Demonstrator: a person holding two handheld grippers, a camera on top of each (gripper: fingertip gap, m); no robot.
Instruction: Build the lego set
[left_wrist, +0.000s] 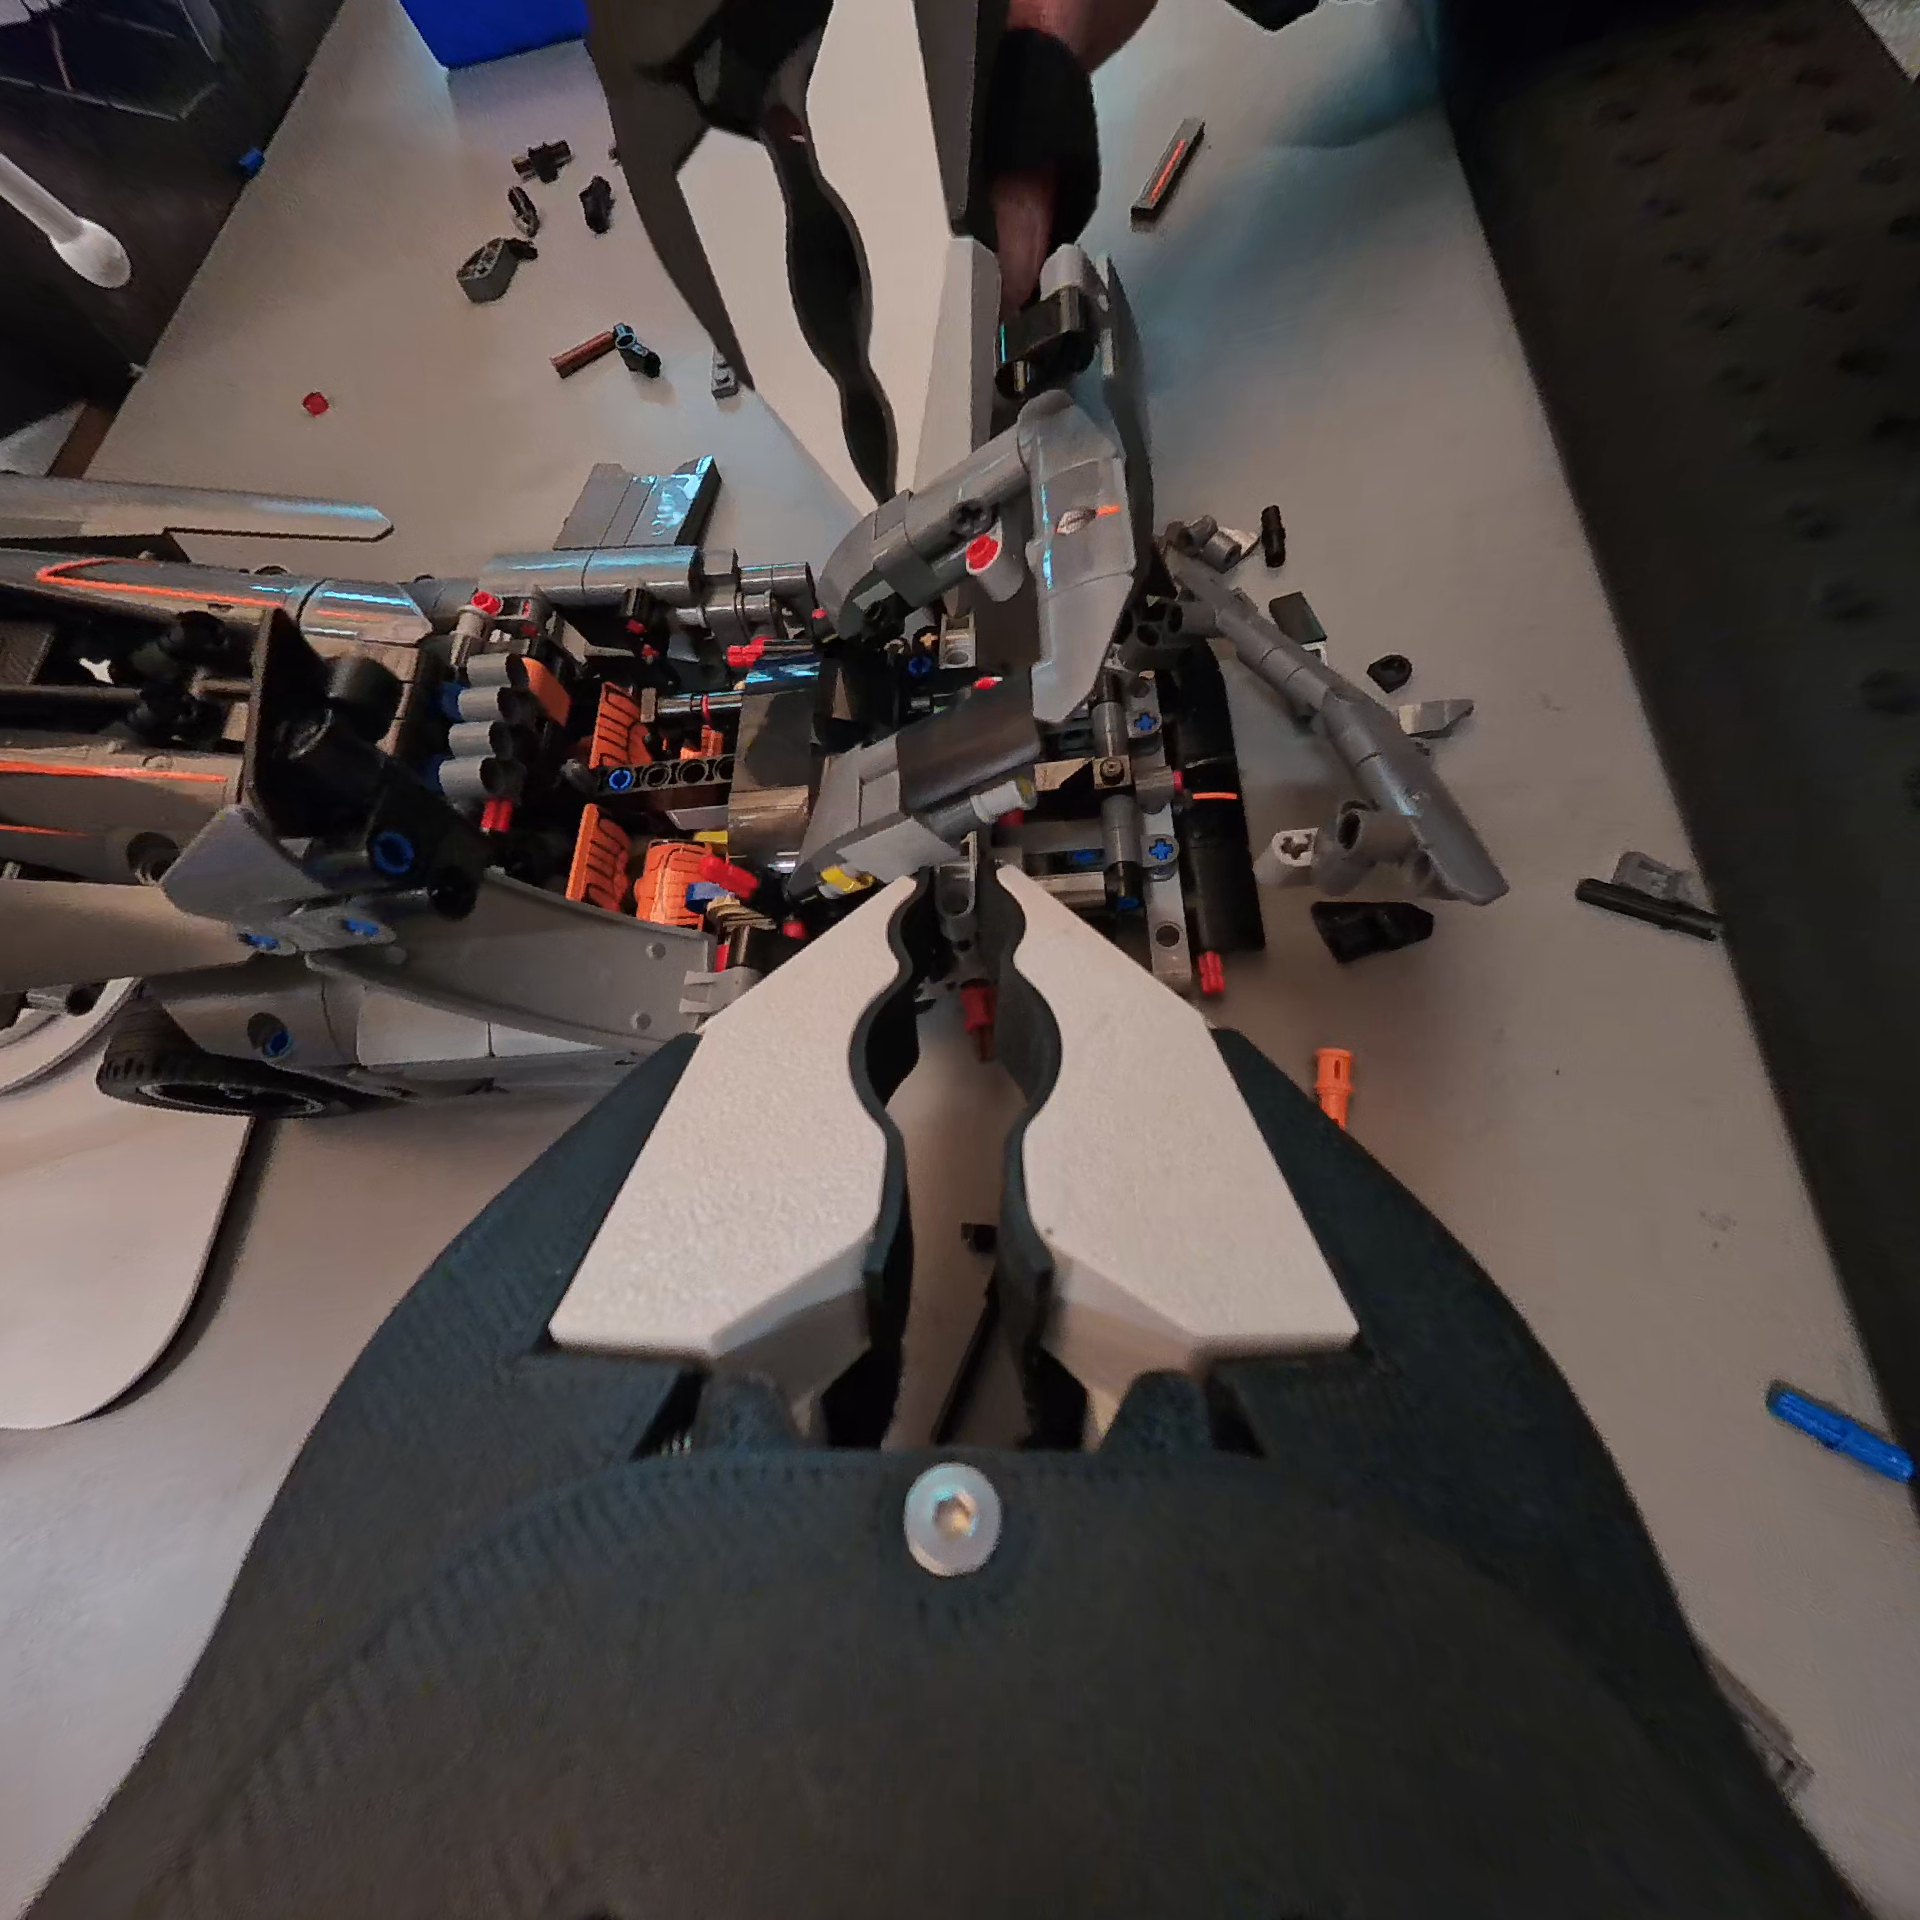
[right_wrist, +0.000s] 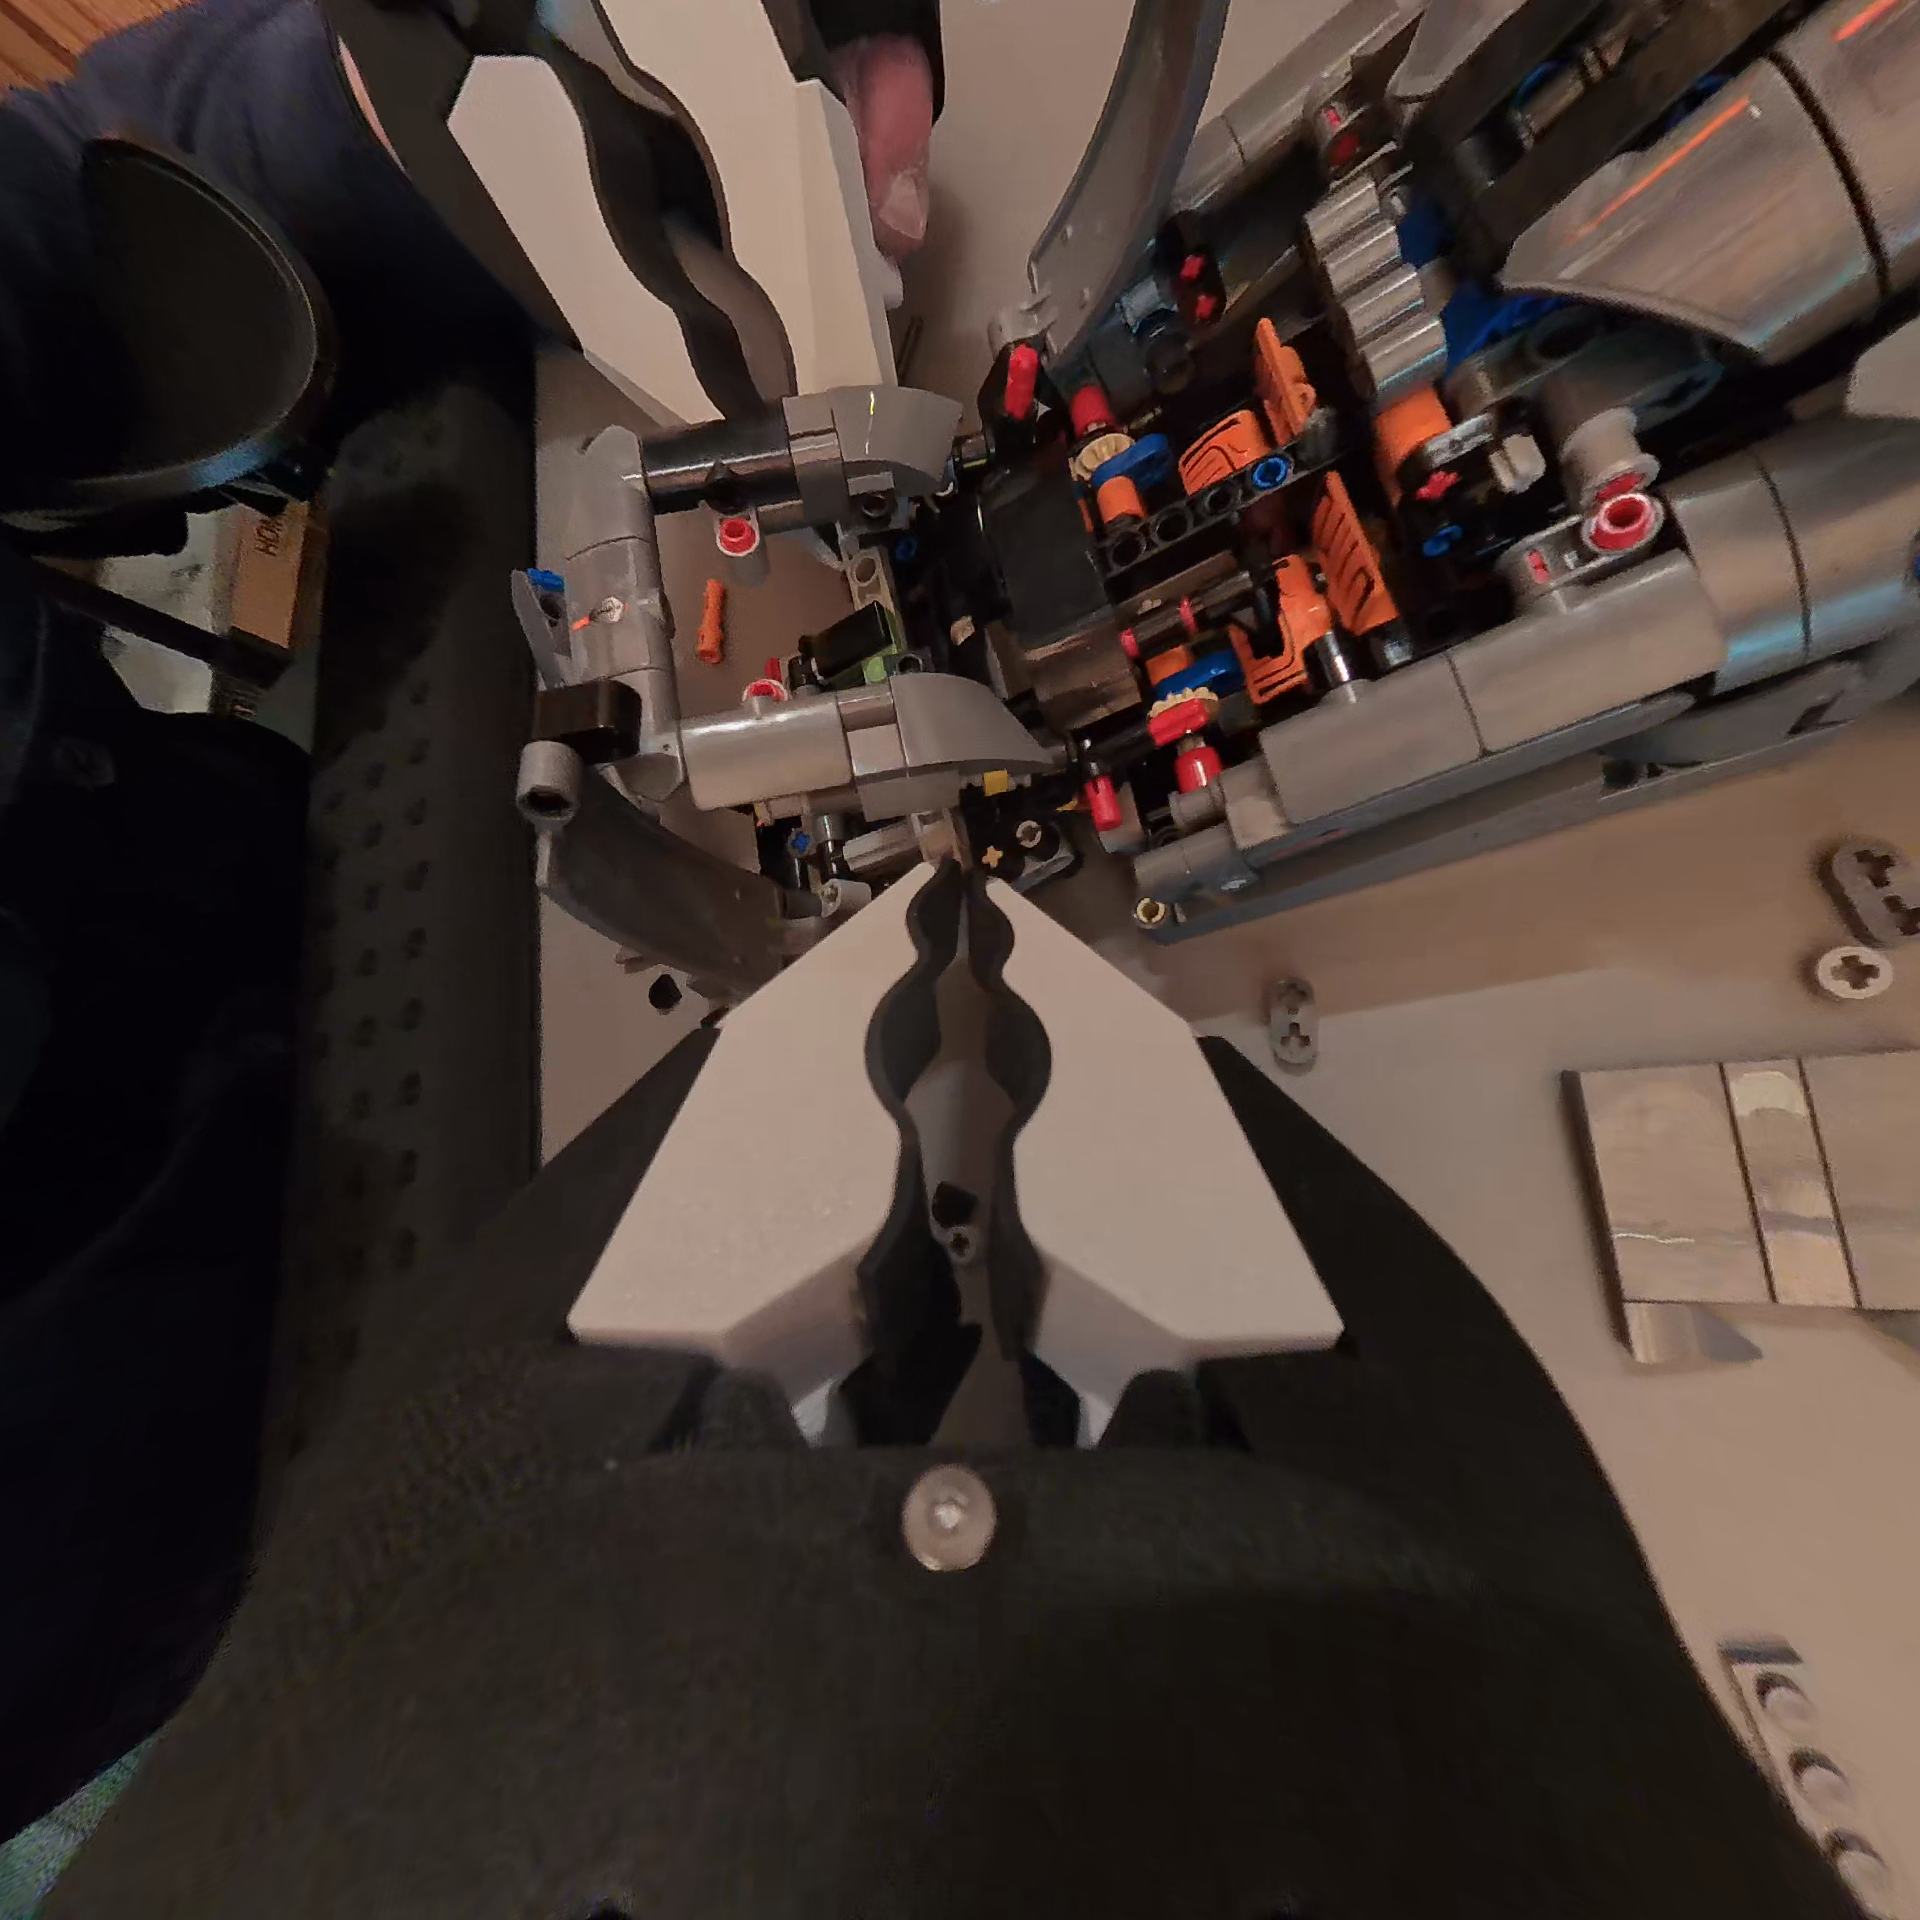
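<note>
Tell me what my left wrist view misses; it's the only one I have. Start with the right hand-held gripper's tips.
Observer: The right hand-held gripper has its tips almost together at the lego car's near edge, beside a black connector.
Operator: Report loose parts on that side.
Observer: A round pale piece with a cross hole lies on the table, apart from the car.
Operator: Give me one more.
Observer: A grey piece with a row of round studs sits at the frame's lower right edge.
</note>
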